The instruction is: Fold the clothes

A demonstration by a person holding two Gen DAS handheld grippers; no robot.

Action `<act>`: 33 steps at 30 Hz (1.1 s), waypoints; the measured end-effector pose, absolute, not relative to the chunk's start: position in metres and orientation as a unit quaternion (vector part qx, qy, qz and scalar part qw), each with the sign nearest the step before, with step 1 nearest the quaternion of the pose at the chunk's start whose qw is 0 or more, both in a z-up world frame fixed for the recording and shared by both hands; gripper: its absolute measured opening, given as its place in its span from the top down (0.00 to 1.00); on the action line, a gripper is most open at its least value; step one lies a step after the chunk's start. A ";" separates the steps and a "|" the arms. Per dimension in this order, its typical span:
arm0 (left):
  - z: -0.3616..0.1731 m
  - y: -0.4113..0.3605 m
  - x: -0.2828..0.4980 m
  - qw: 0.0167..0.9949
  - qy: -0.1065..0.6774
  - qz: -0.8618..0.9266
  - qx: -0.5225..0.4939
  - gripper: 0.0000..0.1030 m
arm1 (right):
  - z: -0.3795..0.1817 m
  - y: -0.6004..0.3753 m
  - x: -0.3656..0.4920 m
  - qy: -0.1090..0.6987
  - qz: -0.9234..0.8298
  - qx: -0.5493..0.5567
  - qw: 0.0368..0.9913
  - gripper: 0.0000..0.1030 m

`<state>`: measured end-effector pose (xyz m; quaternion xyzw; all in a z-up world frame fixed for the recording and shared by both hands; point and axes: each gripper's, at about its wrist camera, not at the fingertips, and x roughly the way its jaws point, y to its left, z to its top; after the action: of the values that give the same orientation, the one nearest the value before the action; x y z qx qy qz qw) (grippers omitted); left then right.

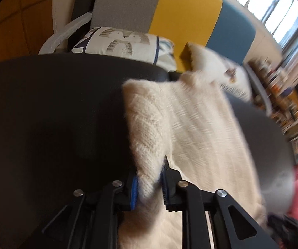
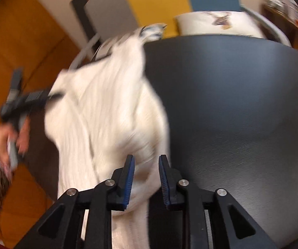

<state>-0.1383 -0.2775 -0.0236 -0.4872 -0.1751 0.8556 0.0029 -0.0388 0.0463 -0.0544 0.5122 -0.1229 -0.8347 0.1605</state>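
1. A cream knit sweater [image 1: 201, 124] lies across the round black bench [image 1: 51, 112], directly ahead of both tools.
2. The left hand-held gripper [image 1: 150, 183] pinches a folded edge, jaws narrow.
3. The right hand-held gripper [image 2: 145, 179] stands part open, cloth loose between its jaws.
4. Best practice: release evenly, edges aligned, then smooth flat.

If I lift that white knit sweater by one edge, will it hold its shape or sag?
The sweater will likely sag: it lies in soft folds and bunches between the left tool's fingers. The thick knit suggests some weight, so the free part may drag. It probably slides easily on the smooth black table.
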 end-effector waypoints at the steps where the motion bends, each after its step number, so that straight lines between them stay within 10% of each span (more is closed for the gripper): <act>1: -0.017 -0.279 -0.127 0.002 -0.184 0.856 -0.483 0.63 | -0.051 0.048 -0.038 -0.122 -0.837 0.509 0.159 0.77; 6: 0.004 -0.251 -0.065 0.011 -0.172 0.865 -0.471 0.29 | -0.040 0.032 -0.040 -0.069 -0.840 0.504 0.186 0.76; 15: -0.040 -0.147 -0.025 0.001 -0.076 0.857 -0.510 0.23 | -0.072 0.019 -0.049 -0.041 -0.827 0.528 0.189 0.76; 19: -0.074 -0.126 -0.030 -0.057 -0.022 0.856 -0.513 0.00 | -0.082 0.013 -0.042 -0.026 -0.822 0.537 0.191 0.75; 23: -0.089 -0.151 -0.030 -0.040 -0.124 0.853 -0.505 0.00 | -0.084 0.016 -0.036 -0.028 -0.823 0.536 0.186 0.75; 33: -0.072 -0.161 -0.021 0.001 -0.131 0.858 -0.497 0.79 | -0.068 0.031 -0.047 -0.062 -0.835 0.507 0.203 0.75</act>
<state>-0.0214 -0.1615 -0.0719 -0.4967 -0.1315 0.8579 0.0014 -0.0470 0.0309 -0.0684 0.5072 -0.0624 -0.8352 0.2030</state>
